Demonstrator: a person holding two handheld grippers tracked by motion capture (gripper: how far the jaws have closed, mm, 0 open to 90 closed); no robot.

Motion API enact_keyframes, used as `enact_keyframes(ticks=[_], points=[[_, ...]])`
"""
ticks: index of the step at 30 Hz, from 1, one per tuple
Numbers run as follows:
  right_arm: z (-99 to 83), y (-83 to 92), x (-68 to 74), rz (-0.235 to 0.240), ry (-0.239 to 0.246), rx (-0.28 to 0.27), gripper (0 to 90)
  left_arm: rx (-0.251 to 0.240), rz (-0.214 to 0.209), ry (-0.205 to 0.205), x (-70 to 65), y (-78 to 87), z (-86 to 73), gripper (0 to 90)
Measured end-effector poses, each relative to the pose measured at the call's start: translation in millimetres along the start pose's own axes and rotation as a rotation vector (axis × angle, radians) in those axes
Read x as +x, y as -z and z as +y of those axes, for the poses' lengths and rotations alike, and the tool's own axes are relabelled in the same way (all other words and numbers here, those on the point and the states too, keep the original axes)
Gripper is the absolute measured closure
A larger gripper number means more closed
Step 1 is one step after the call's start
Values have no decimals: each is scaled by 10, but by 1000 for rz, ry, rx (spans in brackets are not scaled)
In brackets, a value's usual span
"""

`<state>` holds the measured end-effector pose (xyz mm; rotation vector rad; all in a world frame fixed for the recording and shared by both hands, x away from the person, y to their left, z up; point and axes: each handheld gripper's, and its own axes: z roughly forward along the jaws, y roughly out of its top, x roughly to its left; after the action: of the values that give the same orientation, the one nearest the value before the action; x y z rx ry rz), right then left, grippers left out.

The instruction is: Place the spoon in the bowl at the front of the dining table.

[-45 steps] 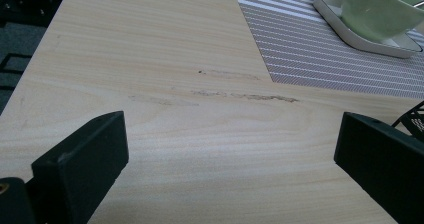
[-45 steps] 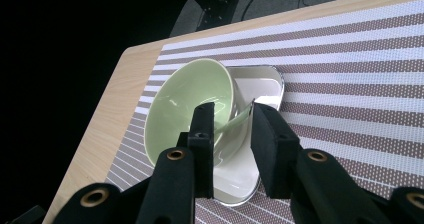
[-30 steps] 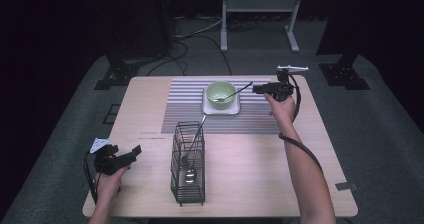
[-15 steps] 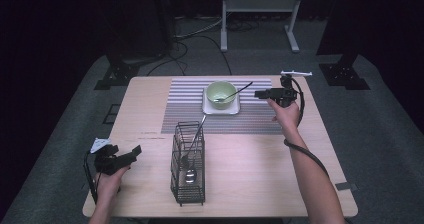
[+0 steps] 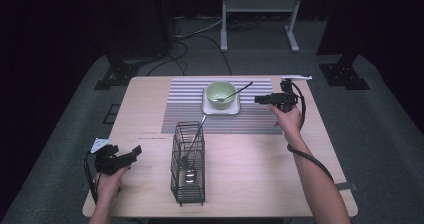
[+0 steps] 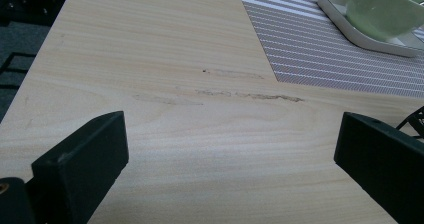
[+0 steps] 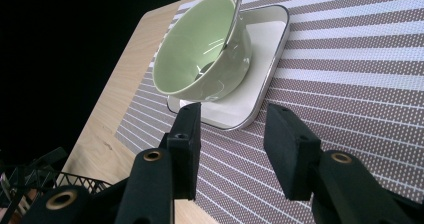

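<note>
A pale green bowl (image 5: 220, 92) sits on a white square plate (image 5: 232, 109) on the striped placemat (image 5: 185, 109). A spoon (image 5: 243, 88) leans in the bowl, handle pointing right. My right gripper (image 5: 260, 99) hovers just right of the plate, aimed at it. Its jaws have just been opening, and in the right gripper view nothing is between the right gripper (image 7: 232, 116) jaws, with the bowl (image 7: 200, 59) and spoon handle (image 7: 236, 14) beyond. My left gripper (image 5: 131, 152) rests near the table's front left, and the left gripper (image 6: 231, 121) stands wide open over bare wood.
A black wire basket (image 5: 188, 164) stands in the middle front of the table with a long utensil (image 5: 192, 149) in it. The table's edge (image 5: 125, 99) runs close along the left. Stand legs and cables lie on the floor beyond the far side.
The right gripper has let go of the spoon handle, drawn back slightly toward the near side and spread its jaws. The spoon stays leaning in the bowl. The left hand has kept still.
</note>
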<state>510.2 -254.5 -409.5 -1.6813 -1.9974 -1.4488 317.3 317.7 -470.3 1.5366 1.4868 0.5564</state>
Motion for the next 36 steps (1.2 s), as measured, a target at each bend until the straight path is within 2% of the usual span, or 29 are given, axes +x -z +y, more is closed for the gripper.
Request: enact_keyframes(ticks=[16,36], points=[[-142,-32,72,20,29,45,535,1,1,4,6,-3,-2,0],[-275,-45,147,34,55,73,503,0,-1,6,7,-2,-2,0]])
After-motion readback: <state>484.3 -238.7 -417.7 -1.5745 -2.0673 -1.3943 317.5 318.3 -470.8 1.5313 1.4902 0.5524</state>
